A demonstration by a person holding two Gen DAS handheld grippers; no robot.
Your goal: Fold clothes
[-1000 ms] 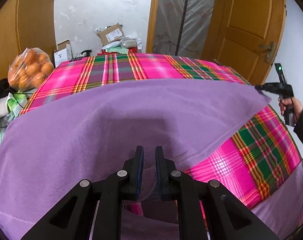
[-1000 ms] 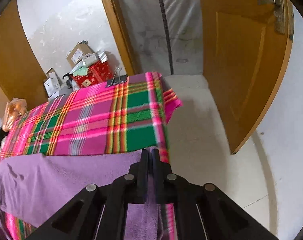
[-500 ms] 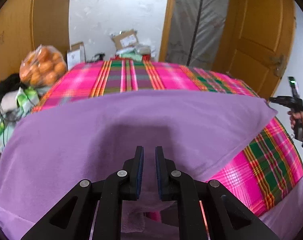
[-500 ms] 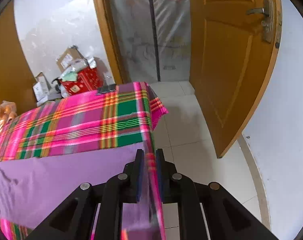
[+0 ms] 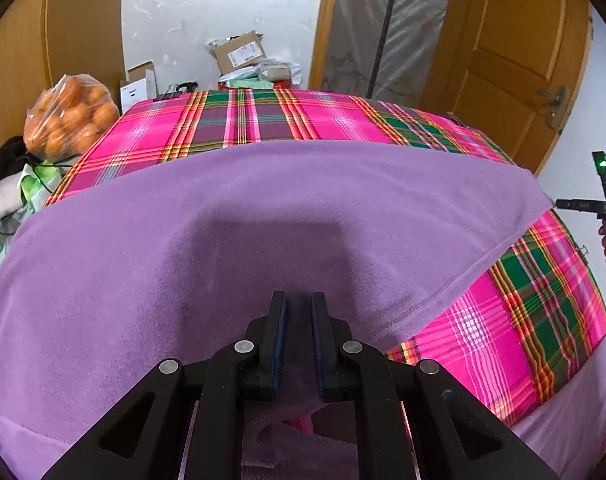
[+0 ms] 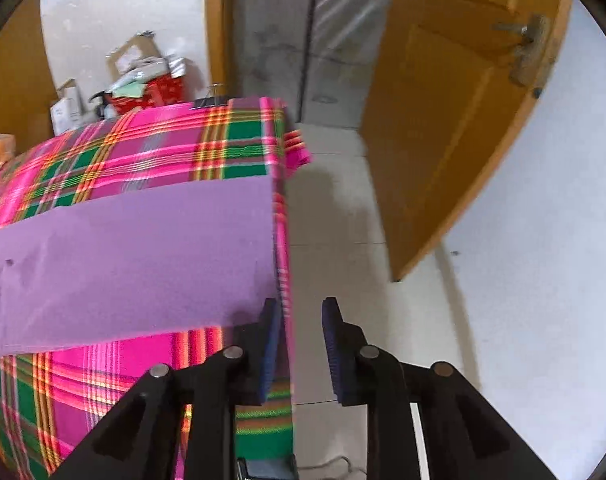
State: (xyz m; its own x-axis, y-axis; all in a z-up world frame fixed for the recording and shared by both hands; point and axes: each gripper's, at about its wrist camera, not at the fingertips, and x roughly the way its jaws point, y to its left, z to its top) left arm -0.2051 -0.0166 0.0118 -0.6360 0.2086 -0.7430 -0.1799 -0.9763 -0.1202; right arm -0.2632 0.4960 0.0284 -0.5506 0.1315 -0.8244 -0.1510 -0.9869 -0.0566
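While the left hand-held gripper (image 5: 299, 344) pinches purple cloth (image 5: 263, 220) (angled downward), the right hand-held gripper (image 6: 301, 344) gapes.

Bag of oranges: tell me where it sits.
In the left wrist view, the bag of oranges sits at far left, beside the plaid-covered table's back left corner.

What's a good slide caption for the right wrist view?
Right hand-held gripper open beside the folded purple cloth on the plaid-covered table.
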